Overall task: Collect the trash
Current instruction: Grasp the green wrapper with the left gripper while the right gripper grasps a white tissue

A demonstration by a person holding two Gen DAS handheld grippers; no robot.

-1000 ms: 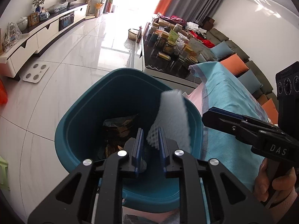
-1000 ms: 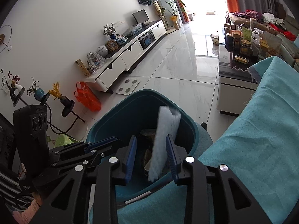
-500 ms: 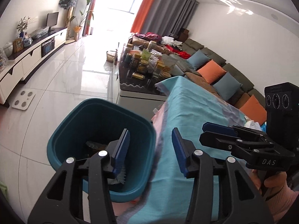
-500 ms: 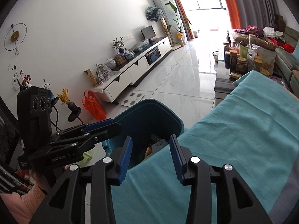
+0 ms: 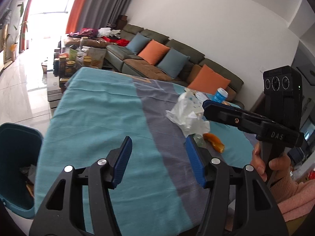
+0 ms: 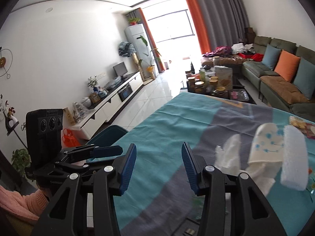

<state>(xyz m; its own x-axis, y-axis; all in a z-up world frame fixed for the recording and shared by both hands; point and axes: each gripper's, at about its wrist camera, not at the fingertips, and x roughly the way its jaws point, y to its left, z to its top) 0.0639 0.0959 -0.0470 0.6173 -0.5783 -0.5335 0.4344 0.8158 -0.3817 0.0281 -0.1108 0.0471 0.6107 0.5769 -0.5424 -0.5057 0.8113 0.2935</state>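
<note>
Hovering with jaws just parted and nothing between them, the left gripper (image 5: 157, 161) and right gripper (image 6: 159, 166) risk dragging the teal tablecloth (image 5: 94, 118) while pinching the crumpled white wrapper (image 5: 187, 116) at right of centre.

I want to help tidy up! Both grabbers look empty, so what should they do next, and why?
Probably reach the left gripper toward the crumpled white wrapper on the table's cloth. Both grippers' jaws have just been opening with nothing between them, the right gripper too, and the bin stands beside the table.
</note>
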